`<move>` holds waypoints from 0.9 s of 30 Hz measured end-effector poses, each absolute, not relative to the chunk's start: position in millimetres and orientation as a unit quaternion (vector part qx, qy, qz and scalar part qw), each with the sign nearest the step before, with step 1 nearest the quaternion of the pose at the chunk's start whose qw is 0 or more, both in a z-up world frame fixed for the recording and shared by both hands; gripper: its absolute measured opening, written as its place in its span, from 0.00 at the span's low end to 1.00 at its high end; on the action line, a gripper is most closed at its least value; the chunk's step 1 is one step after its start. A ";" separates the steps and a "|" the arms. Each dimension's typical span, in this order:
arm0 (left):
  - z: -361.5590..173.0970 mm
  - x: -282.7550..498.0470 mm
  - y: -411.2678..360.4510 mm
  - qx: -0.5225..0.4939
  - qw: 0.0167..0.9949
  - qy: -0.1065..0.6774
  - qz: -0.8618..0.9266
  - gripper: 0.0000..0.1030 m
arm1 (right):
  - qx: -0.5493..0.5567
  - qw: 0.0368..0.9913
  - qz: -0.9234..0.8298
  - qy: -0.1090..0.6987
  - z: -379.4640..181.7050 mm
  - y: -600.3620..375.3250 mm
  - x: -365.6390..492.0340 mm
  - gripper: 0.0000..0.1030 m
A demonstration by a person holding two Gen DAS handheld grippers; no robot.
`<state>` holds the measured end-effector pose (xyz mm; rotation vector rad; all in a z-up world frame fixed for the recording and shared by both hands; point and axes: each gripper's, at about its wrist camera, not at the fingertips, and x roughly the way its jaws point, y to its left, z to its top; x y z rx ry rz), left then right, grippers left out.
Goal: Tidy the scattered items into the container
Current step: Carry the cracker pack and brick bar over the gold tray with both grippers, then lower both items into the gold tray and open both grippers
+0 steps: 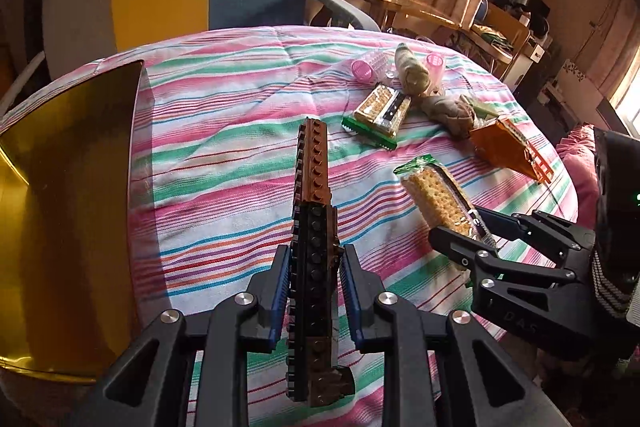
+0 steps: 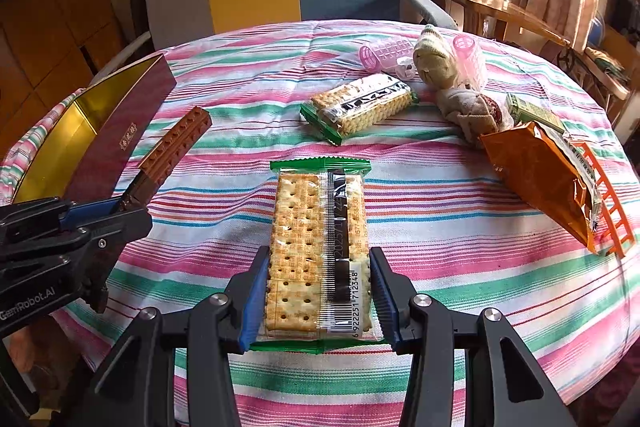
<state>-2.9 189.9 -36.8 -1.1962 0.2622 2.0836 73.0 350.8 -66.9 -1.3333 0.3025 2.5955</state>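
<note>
Now both grippers are loaded: left gripper (image 1: 314, 283) clamps a stiff brick bar (image 1: 314, 187) mid-length, lifted near the box (image 1: 60, 167) at the table's left edge; right gripper (image 2: 318, 301) pinches a light, fragile cracker pack (image 2: 318, 227) by its long sides, centre-table.

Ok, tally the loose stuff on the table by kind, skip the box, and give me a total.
cracker packs: 2
pink rollers: 2
sock balls: 2
brick bar: 1
orange packet: 1
orange ladder: 1
green box: 1
Total: 10
</note>
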 end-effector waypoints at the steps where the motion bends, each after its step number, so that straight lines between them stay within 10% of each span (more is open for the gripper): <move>1: -31.6 -3.1 186.5 -0.458 0.352 0.098 0.811 0.24 | -0.450 0.102 0.882 0.101 -63.8 348.8 72.6 0.46; 27: -14.3 -94.3 6.9 -0.433 0.138 0.051 0.889 0.24 | -0.411 -0.100 0.906 0.021 7.9 152.1 -66.5 0.46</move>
